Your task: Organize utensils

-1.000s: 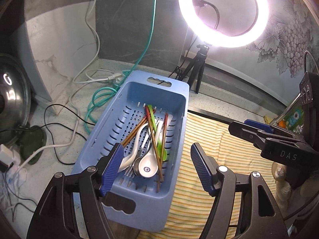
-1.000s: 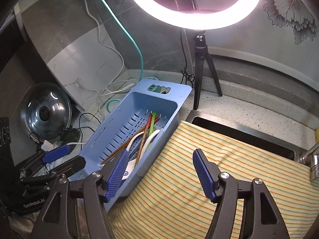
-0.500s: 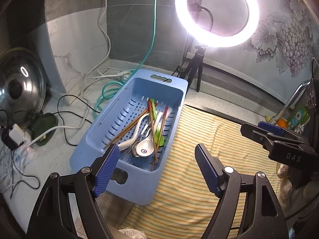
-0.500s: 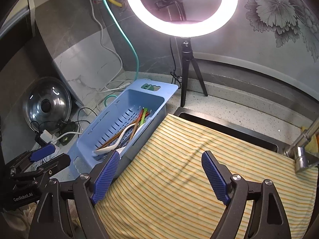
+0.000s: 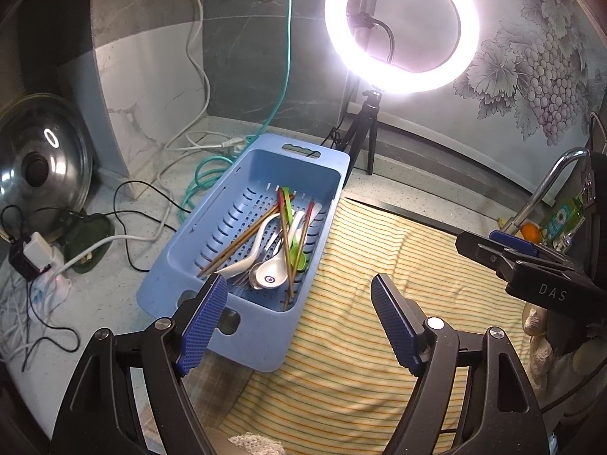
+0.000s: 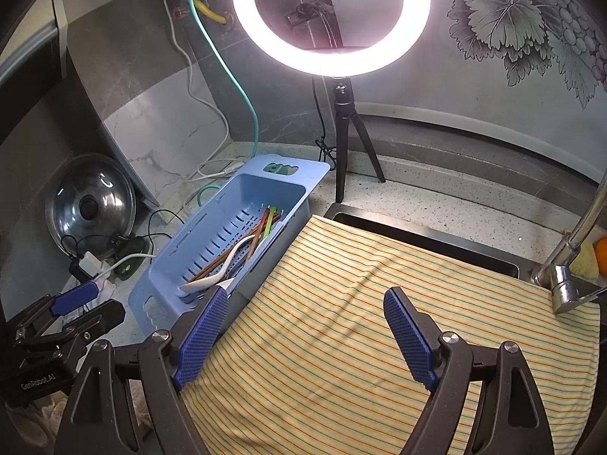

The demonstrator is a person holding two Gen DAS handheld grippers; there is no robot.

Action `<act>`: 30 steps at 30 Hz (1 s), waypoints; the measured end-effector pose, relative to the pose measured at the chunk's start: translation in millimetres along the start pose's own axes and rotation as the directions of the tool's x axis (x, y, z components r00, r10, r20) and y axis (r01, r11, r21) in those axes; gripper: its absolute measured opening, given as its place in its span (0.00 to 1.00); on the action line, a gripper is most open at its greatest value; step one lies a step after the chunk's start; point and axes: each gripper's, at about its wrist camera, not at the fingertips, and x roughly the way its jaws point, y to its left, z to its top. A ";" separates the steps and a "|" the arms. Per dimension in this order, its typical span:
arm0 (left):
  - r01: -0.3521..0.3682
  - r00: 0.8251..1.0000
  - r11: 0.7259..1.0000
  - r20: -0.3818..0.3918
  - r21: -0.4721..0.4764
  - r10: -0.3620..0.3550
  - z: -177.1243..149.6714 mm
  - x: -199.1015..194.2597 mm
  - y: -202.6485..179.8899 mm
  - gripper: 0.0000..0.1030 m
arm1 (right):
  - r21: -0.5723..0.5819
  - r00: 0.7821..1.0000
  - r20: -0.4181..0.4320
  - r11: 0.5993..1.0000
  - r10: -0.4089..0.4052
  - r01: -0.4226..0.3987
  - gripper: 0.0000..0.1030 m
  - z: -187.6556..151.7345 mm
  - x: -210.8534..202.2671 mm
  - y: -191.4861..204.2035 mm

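A blue slotted plastic basket (image 5: 212,227) stands on the counter left of a striped cloth. It holds white ceramic spoons (image 5: 271,275), metal cutlery, brown and red chopsticks (image 5: 242,240) and a green utensil (image 5: 294,242). The basket also shows in the right wrist view (image 6: 189,250). My left gripper (image 5: 299,326) is open and empty, above and short of the basket's near end. My right gripper (image 6: 305,335) is open and empty over the striped cloth (image 6: 379,303), to the right of the basket.
A lit ring light on a black tripod (image 5: 364,132) stands behind the basket. A steel pot lid (image 5: 38,167), a power strip and several cables lie on the counter at the left. A tap (image 6: 569,261) stands at the right of the sink under the cloth.
Both grippers have drawn back and up from the basket, so it looks smaller and further off. Both stay open and empty. The utensils have not moved.
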 end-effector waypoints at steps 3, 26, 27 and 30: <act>-0.005 1.000 1.000 0.004 -0.004 0.005 -0.9 -2.7 1.0 0.76 | -0.011 1.000 0.004 1.000 0.002 -0.002 0.79 -0.6 -1.0 2.7; -0.009 1.000 1.000 0.013 -0.008 0.009 -3.2 -12.3 3.2 0.76 | -0.019 1.000 0.007 1.000 0.007 -0.007 0.79 -3.2 -3.1 8.9; -0.008 1.000 1.000 0.012 -0.008 0.008 -3.1 -11.8 2.6 0.76 | -0.019 1.000 0.007 1.000 0.008 -0.007 0.79 -3.2 -3.1 8.8; -0.006 1.000 1.000 0.010 -0.006 0.006 -3.2 -11.2 1.7 0.76 | -0.015 1.000 0.003 1.000 0.008 -0.008 0.79 -4.4 -2.9 8.3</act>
